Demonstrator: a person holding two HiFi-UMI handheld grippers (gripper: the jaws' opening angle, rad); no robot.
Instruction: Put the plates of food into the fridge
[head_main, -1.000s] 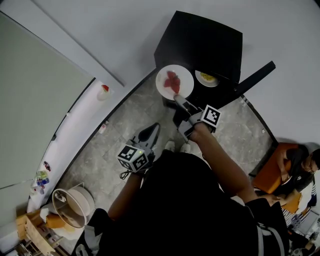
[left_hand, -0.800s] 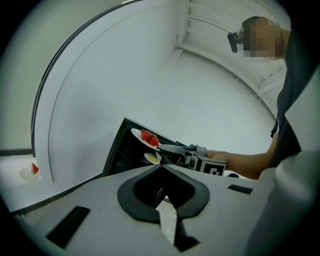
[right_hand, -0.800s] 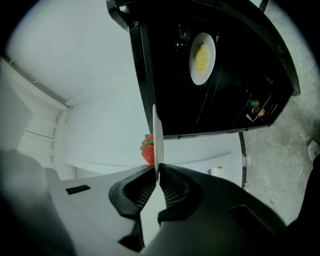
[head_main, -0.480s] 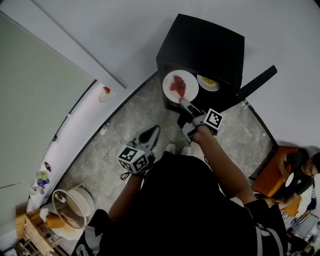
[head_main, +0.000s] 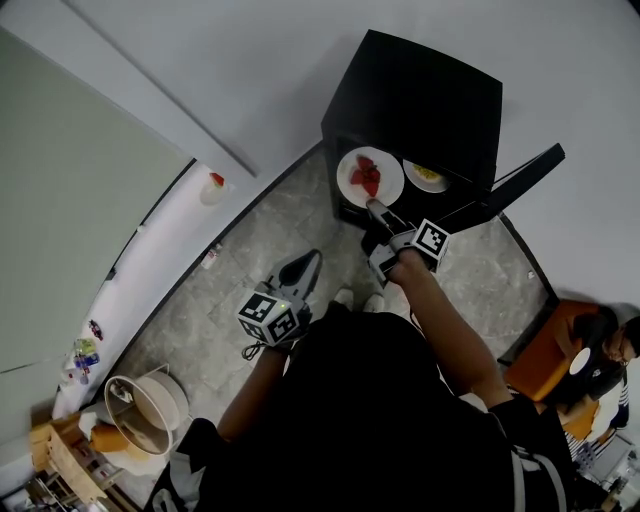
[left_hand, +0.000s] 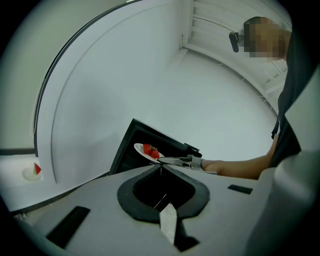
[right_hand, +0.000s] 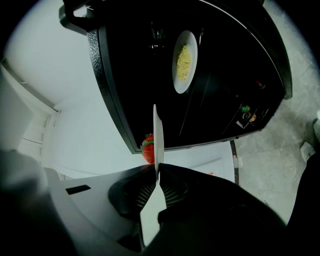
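Observation:
My right gripper (head_main: 375, 206) is shut on the near rim of a white plate of strawberries (head_main: 370, 177), holding it at the mouth of the open black fridge (head_main: 420, 90). In the right gripper view the plate (right_hand: 156, 132) shows edge-on between the jaws (right_hand: 158, 167), with a strawberry (right_hand: 148, 149) on its left. A second plate with yellow food (right_hand: 184, 61) lies on a shelf inside the fridge (head_main: 427, 176). My left gripper (head_main: 300, 270) hangs low over the floor, its tips together and holding nothing (left_hand: 161, 168). From there the strawberry plate (left_hand: 147, 151) shows ahead.
The fridge door (head_main: 520, 180) stands open to the right, with small items in its rack (right_hand: 247, 112). A white bin (head_main: 148, 410) stands at the lower left. A person sits by an orange seat (head_main: 545, 350) at the right. The floor is grey stone (head_main: 250, 260).
My right gripper has carried the strawberry plate down and farther toward the fridge opening, beside the yellow-food plate. The left gripper has hardly moved.

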